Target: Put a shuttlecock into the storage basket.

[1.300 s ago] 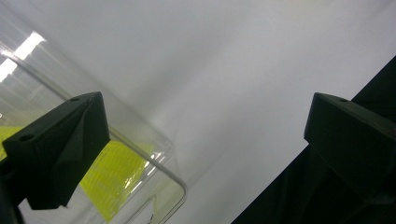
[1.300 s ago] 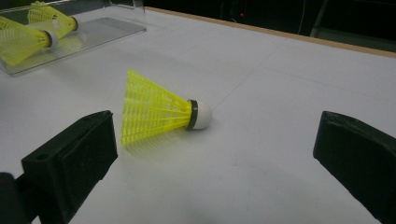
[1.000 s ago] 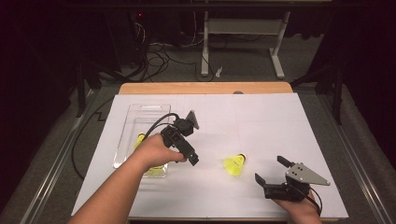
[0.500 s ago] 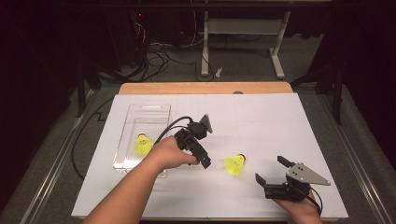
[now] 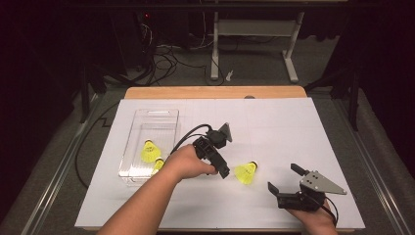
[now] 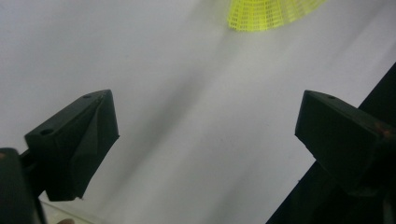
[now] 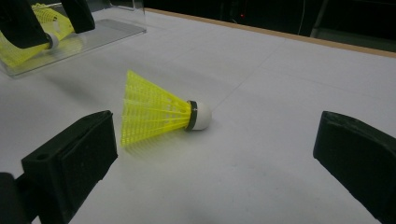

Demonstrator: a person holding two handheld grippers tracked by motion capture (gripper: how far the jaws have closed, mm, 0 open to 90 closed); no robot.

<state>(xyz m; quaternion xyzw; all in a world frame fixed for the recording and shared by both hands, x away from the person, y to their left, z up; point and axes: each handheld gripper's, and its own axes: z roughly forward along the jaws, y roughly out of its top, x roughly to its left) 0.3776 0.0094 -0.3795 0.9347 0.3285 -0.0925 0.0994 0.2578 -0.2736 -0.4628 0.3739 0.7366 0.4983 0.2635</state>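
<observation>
My left tool (image 5: 222,171) hung low over the white worktop (image 5: 293,127), just to the left of the loose yellow shuttlecock (image 5: 245,172) as the high view had it. Its jaws stood wide apart and had just been closing a little, with nothing between them; in the left gripper view I saw bare worktop between the two black jaws and only the edge of the shuttlecock's mesh skirt (image 6: 271,11) at the top of the picture, beyond the tips. So the tool was near the shuttlecock but not touching it, and it held nothing.

The shuttlecock lay on its side near the middle of the worktop, between my two tools. In the right gripper view its white cork (image 7: 200,115) pointed to the right of that picture and its skirt flared to the left.

My right tool (image 5: 286,182) sat at the near edge of the worktop, to the right of the shuttlecock and clearly apart from it. Its jaws were open wide and empty; the shuttlecock lay beyond them on the worktop.

At the left side of the worktop stood a clear plastic tray (image 5: 156,115). Two more yellow shuttlecocks (image 5: 148,152) lay inside it, toward its near end, one partly hidden behind my left hand (image 5: 188,164).
</observation>
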